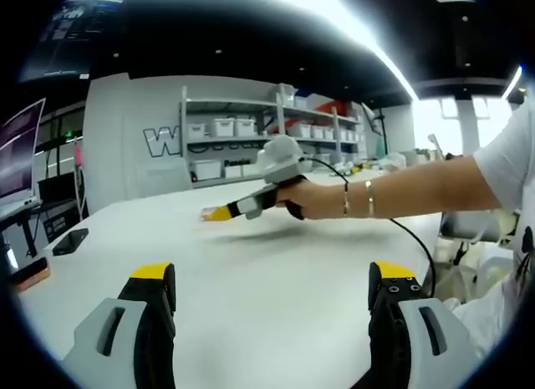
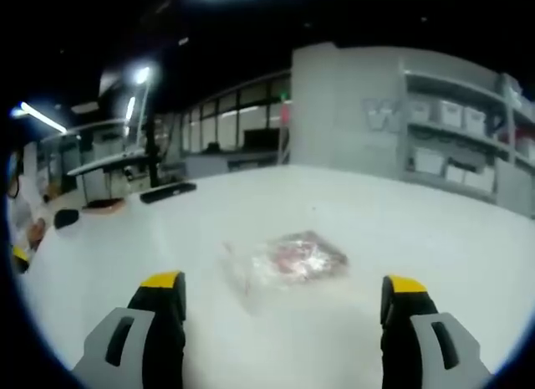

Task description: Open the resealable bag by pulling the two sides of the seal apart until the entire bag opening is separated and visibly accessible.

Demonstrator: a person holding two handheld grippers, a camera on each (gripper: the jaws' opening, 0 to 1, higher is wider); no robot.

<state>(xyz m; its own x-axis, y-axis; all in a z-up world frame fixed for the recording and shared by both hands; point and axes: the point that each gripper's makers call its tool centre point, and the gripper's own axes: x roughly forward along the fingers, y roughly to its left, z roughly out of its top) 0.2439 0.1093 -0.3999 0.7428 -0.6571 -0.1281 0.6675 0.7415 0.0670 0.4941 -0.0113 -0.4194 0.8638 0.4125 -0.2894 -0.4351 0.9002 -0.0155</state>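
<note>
Two yellow-tipped jaws stand wide apart at the bottom of my right gripper view, so my right gripper (image 2: 282,299) is open and holding nothing, and just past it the resealable bag (image 2: 288,261) lies flat on the white table (image 2: 435,238), clear with reddish contents inside. My left gripper (image 1: 272,290) is open too, over bare tabletop. Farther off in the left gripper view, a hand (image 1: 311,197) holds the right gripper low over the table, before shelves (image 1: 251,138) of white bins.

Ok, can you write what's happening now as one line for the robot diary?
phase: approach | resealable bag: flat on white table, untouched, seal state unclear | right gripper: open, facing bag | left gripper: open, empty
</note>
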